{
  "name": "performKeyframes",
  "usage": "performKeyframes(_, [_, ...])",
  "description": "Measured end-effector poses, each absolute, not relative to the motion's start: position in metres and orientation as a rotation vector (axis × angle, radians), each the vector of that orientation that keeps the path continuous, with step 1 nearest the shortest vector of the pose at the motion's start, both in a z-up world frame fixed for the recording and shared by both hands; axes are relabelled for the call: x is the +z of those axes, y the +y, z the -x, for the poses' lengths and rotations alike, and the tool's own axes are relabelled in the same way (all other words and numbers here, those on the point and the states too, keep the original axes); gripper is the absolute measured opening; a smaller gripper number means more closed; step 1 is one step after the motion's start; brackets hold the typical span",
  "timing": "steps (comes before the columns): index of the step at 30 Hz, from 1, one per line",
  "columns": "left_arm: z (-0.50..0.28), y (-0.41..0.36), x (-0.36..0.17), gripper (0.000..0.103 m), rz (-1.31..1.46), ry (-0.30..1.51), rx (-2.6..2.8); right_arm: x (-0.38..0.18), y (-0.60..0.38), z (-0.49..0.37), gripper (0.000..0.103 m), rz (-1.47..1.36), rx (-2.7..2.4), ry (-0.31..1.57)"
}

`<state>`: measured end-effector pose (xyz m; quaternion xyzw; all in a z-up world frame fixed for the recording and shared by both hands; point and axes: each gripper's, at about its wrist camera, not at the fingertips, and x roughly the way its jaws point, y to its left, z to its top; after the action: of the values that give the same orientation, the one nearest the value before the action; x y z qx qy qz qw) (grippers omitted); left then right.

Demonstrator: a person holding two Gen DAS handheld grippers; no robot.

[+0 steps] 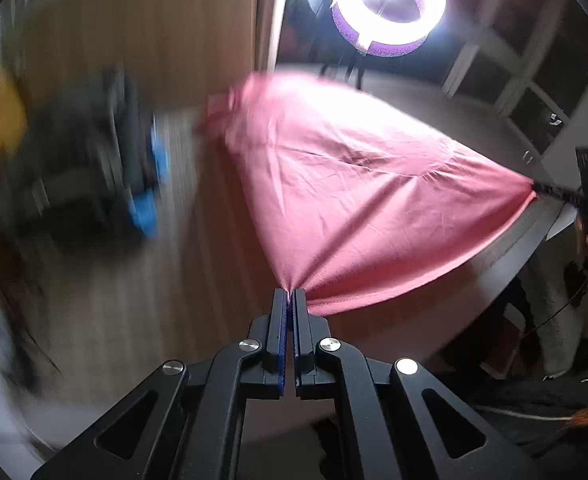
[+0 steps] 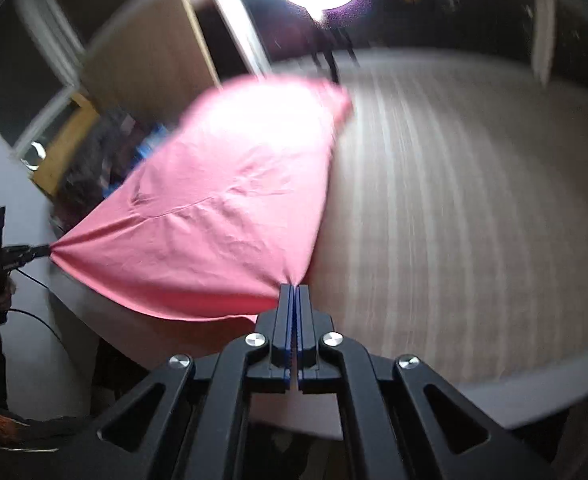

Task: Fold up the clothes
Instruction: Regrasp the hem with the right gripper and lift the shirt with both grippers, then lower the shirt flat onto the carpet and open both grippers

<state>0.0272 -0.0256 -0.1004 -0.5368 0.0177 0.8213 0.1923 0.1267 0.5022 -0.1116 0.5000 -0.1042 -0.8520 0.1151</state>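
Note:
A pink garment [image 1: 334, 184] is stretched taut in the air between both grippers over a pale striped table [image 1: 113, 312]. My left gripper [image 1: 291, 292] is shut on one corner of the cloth, which fans out from its fingertips. My right gripper [image 2: 294, 286] is shut on the other near corner of the pink garment [image 2: 229, 216]. In the left wrist view the right gripper [image 1: 534, 188] pinches the cloth at the far right. In the right wrist view the left gripper [image 2: 47, 250] pinches it at the far left. The garment's far end hangs loose and blurred.
A bright ring light [image 1: 390, 4] on a stand shines beyond the table. A dark heap of clothes with blue patches [image 1: 133, 168] lies at the left. White shelving [image 1: 534, 80] stands at the right. The striped table [image 2: 454, 220] stretches to the right, its curved edge near.

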Motion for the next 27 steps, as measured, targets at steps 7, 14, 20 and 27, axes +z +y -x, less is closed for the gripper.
performKeyframes(7, [-0.044, -0.043, -0.210, 0.002, 1.759, -0.133, 2.152, -0.185, 0.504, -0.142, 0.001, -1.655, -2.405, -0.370])
performKeyframes(14, [-0.055, -0.048, -0.206, 0.002, 1.770, -0.135, 2.160, -0.156, 0.504, -0.151, 0.001, -1.647, -2.399, -0.372])
performKeyframes(20, [-0.070, -0.053, -0.193, 0.002, 1.741, -0.101, 2.178, -0.147, 0.501, -0.171, 0.001, -1.637, -2.409, -0.377])
performKeyframes(27, [-0.067, -0.056, -0.218, 0.001, 1.784, -0.117, 2.144, -0.193, 0.488, -0.156, 0.003, -1.782, -2.372, -0.324])
